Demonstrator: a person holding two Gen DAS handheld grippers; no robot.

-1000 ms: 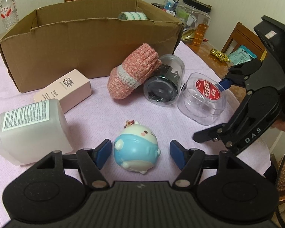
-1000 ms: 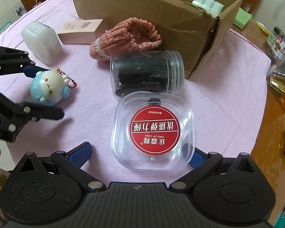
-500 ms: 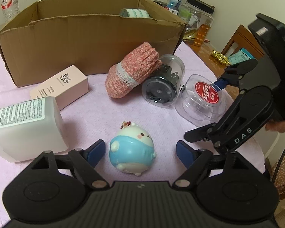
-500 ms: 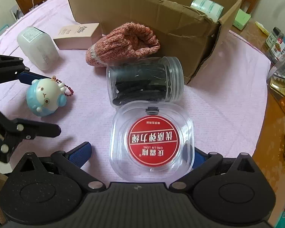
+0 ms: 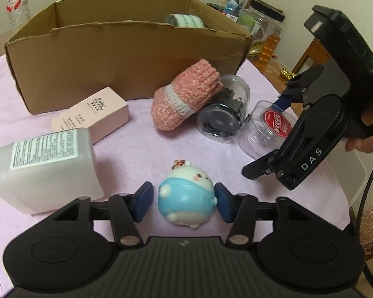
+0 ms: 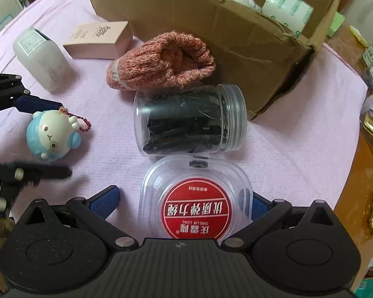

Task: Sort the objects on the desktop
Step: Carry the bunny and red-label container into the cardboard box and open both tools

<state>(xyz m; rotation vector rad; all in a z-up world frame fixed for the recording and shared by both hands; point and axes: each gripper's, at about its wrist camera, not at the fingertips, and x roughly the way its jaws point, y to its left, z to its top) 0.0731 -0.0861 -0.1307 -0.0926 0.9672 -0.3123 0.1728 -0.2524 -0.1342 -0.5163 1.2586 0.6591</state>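
Left wrist view, going left to right: white plastic bottle [image 5: 44, 166] lying on the pink tablecloth [image 5: 136, 144], then the left gripper [image 5: 182, 202] with its pads apart either side of the blue-and-white toy [image 5: 186, 198], right pad looks to be touching. Pink sock [image 5: 186, 96] and black-filled jar [image 5: 223, 114] sit in front of the cardboard box [image 5: 126, 59]. Far right, the right gripper [image 6: 184, 201] is spread wide around the clear red-labelled container [image 6: 195, 198], left pad clearly off it.
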